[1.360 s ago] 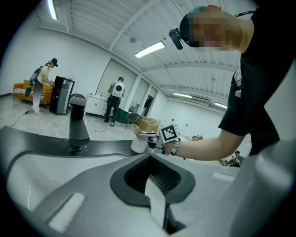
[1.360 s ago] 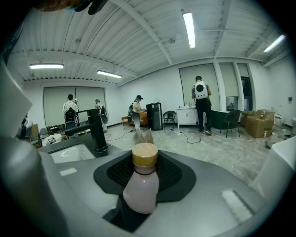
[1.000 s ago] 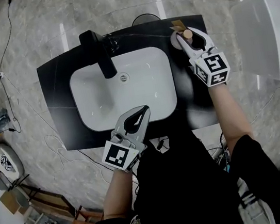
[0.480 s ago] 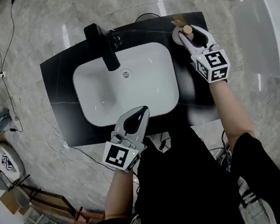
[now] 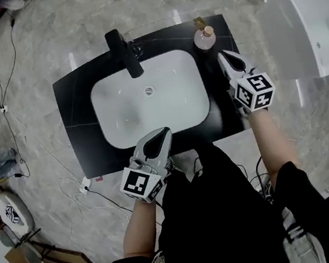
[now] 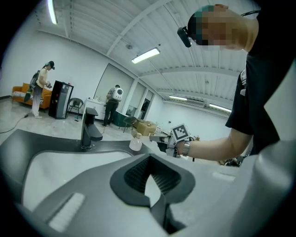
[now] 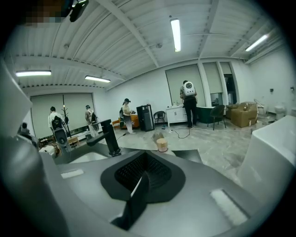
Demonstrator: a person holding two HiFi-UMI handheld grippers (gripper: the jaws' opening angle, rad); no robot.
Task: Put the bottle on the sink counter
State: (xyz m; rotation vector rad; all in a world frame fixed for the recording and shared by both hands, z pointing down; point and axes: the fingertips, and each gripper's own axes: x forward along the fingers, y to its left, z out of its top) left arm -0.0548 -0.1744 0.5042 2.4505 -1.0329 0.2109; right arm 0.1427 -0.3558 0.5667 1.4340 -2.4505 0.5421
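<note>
The right claw (image 5: 225, 58) has just snapped closed on nothing. Its jaws are pressed together above the black tabletop (image 5: 77, 122), clear of the bottle (image 5: 204, 38). The pale, cork-capped bottle stands upright on the tabletop's far right corner, at 11 o'clock from that claw and apart from it. The left claw (image 5: 164, 132), likewise clenched and empty, hangs at the tabletop's near edge, at 6 o'clock of the white basin (image 5: 119, 116). A black faucet (image 5: 125, 54) rises at the basin's 12 o'clock, at 9 o'clock from the bottle.
</note>
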